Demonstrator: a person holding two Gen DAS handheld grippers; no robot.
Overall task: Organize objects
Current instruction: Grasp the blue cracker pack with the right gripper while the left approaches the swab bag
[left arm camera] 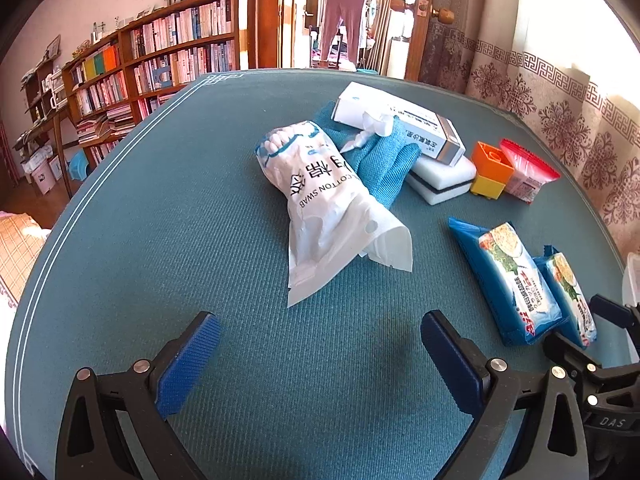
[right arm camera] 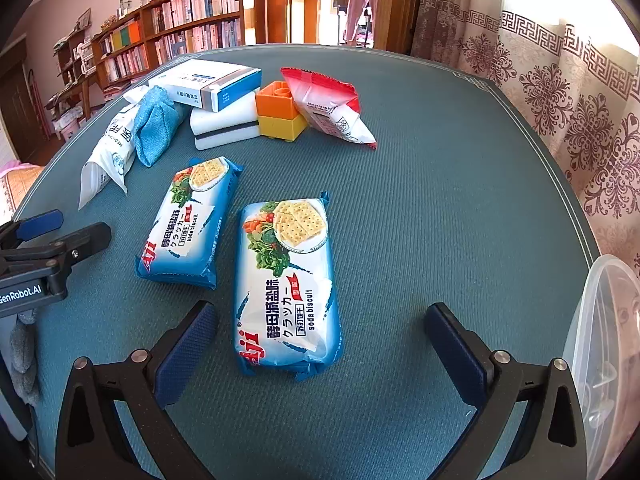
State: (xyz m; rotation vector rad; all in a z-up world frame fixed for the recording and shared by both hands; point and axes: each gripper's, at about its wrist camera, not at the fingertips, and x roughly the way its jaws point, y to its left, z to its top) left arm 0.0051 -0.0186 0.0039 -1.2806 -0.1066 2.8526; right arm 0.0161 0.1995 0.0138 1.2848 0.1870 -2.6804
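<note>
My left gripper (left arm camera: 320, 348) is open and empty above the green table mat, just short of a white cotton swab bag (left arm camera: 324, 204). Behind the bag lie a blue cloth (left arm camera: 380, 160), a white medicine box (left arm camera: 400, 124), a white sponge (left arm camera: 440, 180), an orange and yellow block (left arm camera: 490, 170) and a red snack packet (left arm camera: 528, 176). My right gripper (right arm camera: 320, 340) is open, with the near end of a blue soda biscuit pack (right arm camera: 288, 276) between its fingers. A second biscuit pack (right arm camera: 188, 224) lies to its left. Both packs show in the left wrist view (left arm camera: 508, 280).
A clear plastic container (right arm camera: 608, 360) stands at the table's right edge. The left gripper shows at the left of the right wrist view (right arm camera: 40, 248). Bookshelves (left arm camera: 160, 60), a doorway and patterned curtains (right arm camera: 560, 80) surround the table.
</note>
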